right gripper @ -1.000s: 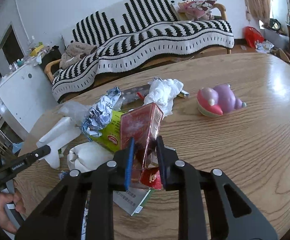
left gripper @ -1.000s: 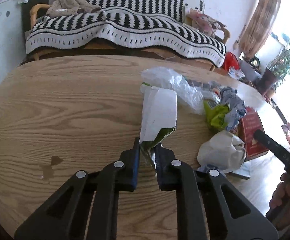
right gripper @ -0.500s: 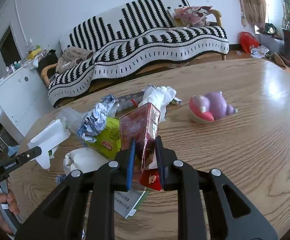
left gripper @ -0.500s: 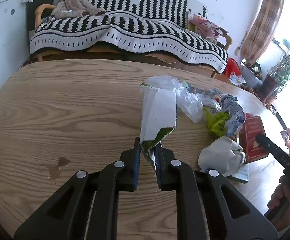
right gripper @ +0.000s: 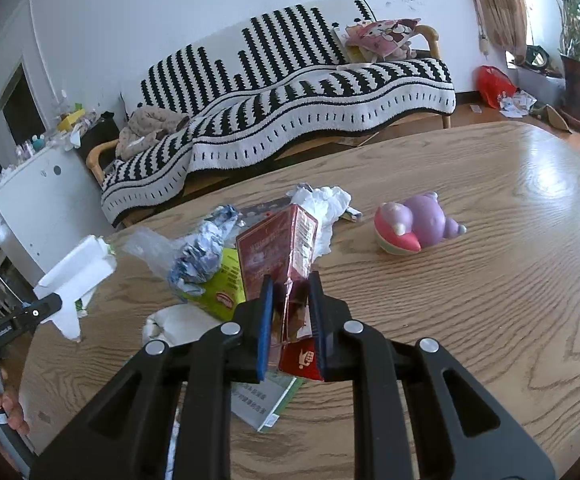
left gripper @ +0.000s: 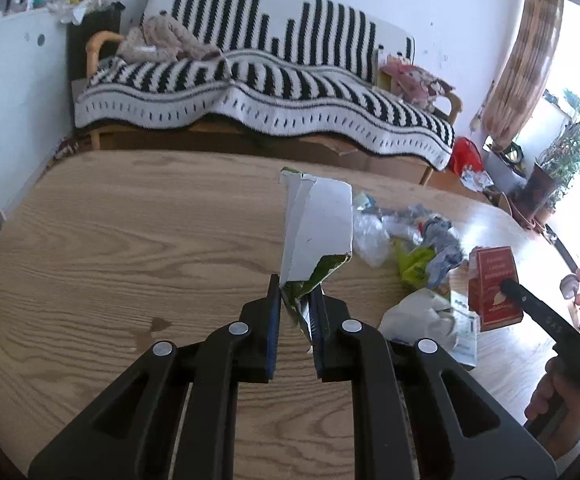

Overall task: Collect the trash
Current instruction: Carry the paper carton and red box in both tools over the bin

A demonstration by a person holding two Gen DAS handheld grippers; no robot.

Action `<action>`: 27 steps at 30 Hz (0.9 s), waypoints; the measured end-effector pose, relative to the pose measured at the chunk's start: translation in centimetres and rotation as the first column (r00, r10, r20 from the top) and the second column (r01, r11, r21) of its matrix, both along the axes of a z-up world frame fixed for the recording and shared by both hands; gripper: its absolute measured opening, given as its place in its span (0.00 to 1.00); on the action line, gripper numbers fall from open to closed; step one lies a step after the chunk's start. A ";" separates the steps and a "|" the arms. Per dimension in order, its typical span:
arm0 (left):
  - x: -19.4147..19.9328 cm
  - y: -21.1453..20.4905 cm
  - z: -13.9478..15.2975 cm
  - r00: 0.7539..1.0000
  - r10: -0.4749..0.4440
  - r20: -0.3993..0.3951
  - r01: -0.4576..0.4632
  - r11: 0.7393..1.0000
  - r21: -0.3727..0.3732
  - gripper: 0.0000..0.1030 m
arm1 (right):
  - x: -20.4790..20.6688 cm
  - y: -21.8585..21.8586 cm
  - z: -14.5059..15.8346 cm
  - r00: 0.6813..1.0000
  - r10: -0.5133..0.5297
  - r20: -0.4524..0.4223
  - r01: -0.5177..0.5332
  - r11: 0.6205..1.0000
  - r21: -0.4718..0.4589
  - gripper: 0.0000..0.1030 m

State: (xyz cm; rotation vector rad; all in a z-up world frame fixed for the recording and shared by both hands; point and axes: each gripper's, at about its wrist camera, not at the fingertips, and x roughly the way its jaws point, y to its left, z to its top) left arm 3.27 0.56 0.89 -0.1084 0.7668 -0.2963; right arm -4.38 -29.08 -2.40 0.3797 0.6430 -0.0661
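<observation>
Left tool [left gripper: 295,312] is clamped narrow on the torn green-printed end of a white flattened carton [left gripper: 317,227], pinching only the crumpled bottom corner so the rest stands up and fans out above the jaws. Carton is off the desk [left gripper: 130,240], carried clear of the surface; a corner pinch is probably enough since it looks light.

Right tool [right gripper: 290,312] is closed narrow on a red box [right gripper: 278,248], squeezing its lower end so the cardboard buckles inward between the blue pads. Box tilts up and away from the tool, lifted off the pile; the gripped end crushes because it is hollow, which likely helps the hold.

Each hand carries one piece, so two items go at once. No bin or bag shows in either view; can't tell where they are headed.

Rest of the trash sits bunched mid-desk between the two tools:
- clear plastic wrap [right gripper: 150,246]
- crinkled blue-silver foil [right gripper: 206,252]
- lime green packet [right gripper: 226,288]
- white crumpled bag [right gripper: 178,324]
- white tissue wad [right gripper: 326,208]
- printed leaflet [right gripper: 262,400] flat under the red box

Purple and pink toy [right gripper: 414,224] lies apart on the right, likely not trash. Striped sofa [right gripper: 290,96] stands behind the desk.
</observation>
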 end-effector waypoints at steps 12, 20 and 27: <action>-5.3 -1.9 4.1 0.998 -0.056 0.023 0.056 0.998 -0.004 0.12 | -4.9 -1.9 5.1 0.998 -0.003 0.062 0.000 0.999 0.037 0.16; -13.4 -12.7 7.2 0.940 -0.335 0.071 0.335 0.942 0.014 0.12 | -15.3 -7.6 10.0 0.986 -0.097 0.135 0.099 0.995 -0.010 0.16; -22.0 -22.4 5.8 0.820 -0.572 0.014 0.571 0.820 0.018 0.12 | -26.9 -14.5 10.2 0.961 -0.243 0.133 0.249 0.968 -0.027 0.16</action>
